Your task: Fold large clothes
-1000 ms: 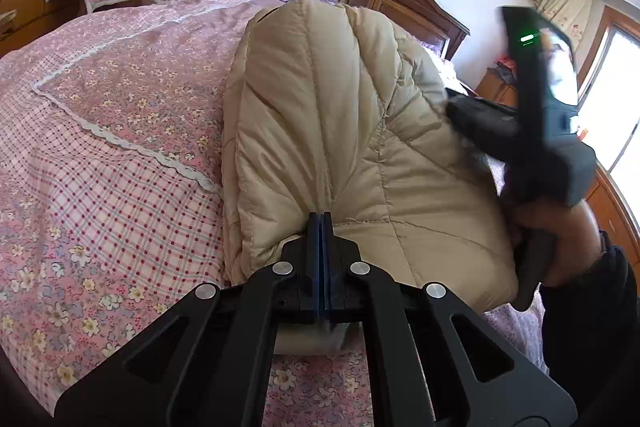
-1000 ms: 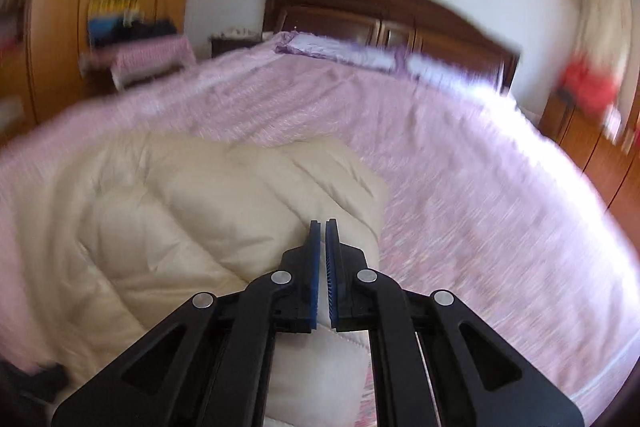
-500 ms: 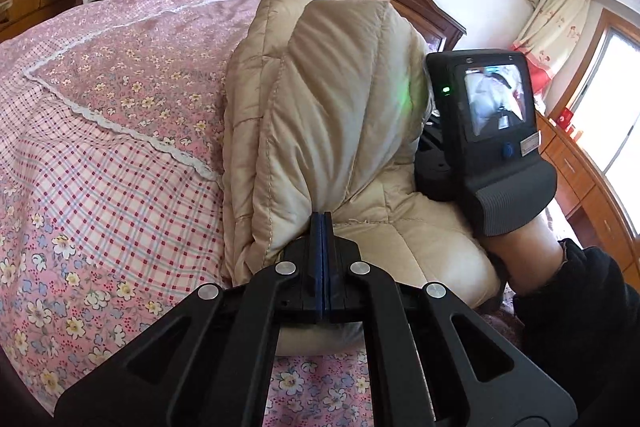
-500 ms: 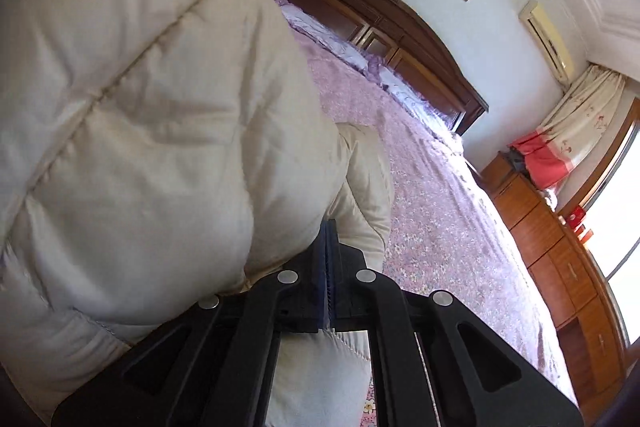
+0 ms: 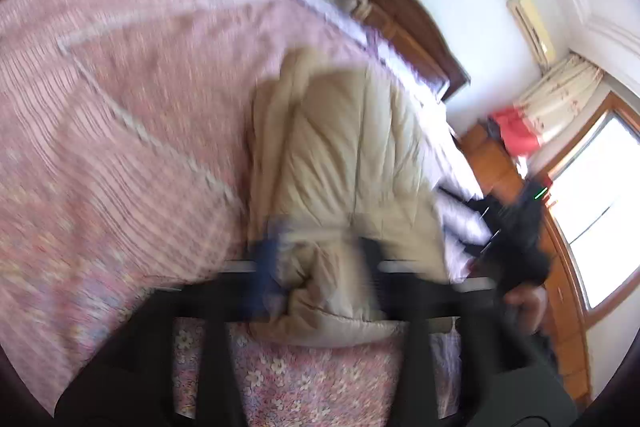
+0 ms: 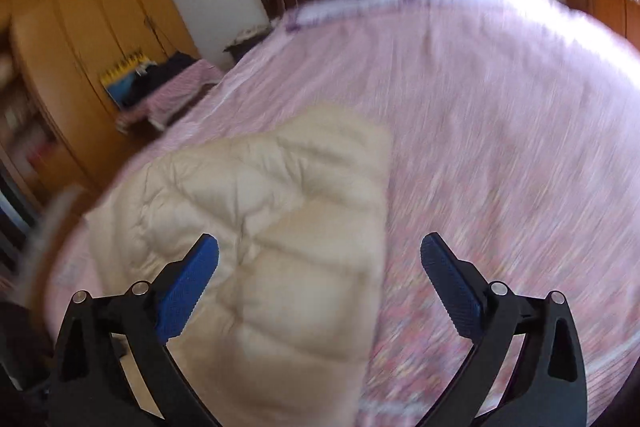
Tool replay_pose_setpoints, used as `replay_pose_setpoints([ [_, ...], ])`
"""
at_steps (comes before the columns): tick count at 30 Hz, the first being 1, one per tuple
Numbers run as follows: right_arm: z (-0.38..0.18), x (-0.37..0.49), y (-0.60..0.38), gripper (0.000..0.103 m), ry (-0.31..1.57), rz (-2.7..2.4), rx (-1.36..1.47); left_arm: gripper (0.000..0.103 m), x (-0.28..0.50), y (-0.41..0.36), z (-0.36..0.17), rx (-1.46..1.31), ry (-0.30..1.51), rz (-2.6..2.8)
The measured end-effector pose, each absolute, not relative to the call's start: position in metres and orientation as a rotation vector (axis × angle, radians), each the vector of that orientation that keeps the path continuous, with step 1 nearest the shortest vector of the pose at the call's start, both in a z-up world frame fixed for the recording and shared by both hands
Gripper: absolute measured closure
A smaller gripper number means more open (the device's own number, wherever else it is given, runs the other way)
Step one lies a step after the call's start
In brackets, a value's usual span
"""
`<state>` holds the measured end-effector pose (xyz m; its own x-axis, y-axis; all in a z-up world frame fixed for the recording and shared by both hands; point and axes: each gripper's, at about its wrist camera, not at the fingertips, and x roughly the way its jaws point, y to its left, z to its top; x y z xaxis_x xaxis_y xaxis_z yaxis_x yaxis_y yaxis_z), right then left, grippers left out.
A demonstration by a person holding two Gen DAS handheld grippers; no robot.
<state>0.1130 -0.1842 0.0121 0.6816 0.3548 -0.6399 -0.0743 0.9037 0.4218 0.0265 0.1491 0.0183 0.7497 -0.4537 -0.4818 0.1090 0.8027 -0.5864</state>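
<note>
Both grippers' fingers [image 6: 192, 287] spread; jacket [image 6: 280, 227] blurred on bed [image 6: 500, 147]

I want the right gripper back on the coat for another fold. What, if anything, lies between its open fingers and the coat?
Nothing visible does. The right gripper hangs open directly over the beige coat, which lies folded on the pink bedspread with nothing on top of it.
</note>
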Motion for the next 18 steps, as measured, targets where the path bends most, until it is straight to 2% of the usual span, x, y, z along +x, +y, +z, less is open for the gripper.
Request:
replay_pose_setpoints([
  [1,0.000,0.119,-0.189,0.005,0.841,0.292,0.452,0.010,0.024,0.151,0.026,-0.570,0.612,-0.358],
  [2,-0.015,0.125,-0.191,0.005,0.899,0.336,0.509,0.005,0.023,0.153,0.033,-0.571,0.568,-0.406],
  [5,-0.041,0.136,-0.185,0.005,0.981,0.461,0.624,0.005,0.040,0.145,0.047,-0.504,0.606,-0.487],
  [9,-0.046,0.145,-0.173,0.007,1.012,0.525,0.625,0.005,0.088,0.139,0.025,-0.406,0.756,-0.344],
  [13,-0.049,0.155,-0.174,0.010,1.051,0.591,0.640,0.004,0.128,0.152,-0.018,-0.572,0.896,-0.432],
  [15,-0.053,0.162,-0.186,0.017,1.042,0.610,0.704,0.004,0.133,0.157,-0.039,-0.745,0.911,-0.464],
  [18,-0.059,0.169,-0.192,0.028,1.038,0.626,0.831,0.004,0.137,0.143,-0.040,-0.727,0.911,-0.555],
])
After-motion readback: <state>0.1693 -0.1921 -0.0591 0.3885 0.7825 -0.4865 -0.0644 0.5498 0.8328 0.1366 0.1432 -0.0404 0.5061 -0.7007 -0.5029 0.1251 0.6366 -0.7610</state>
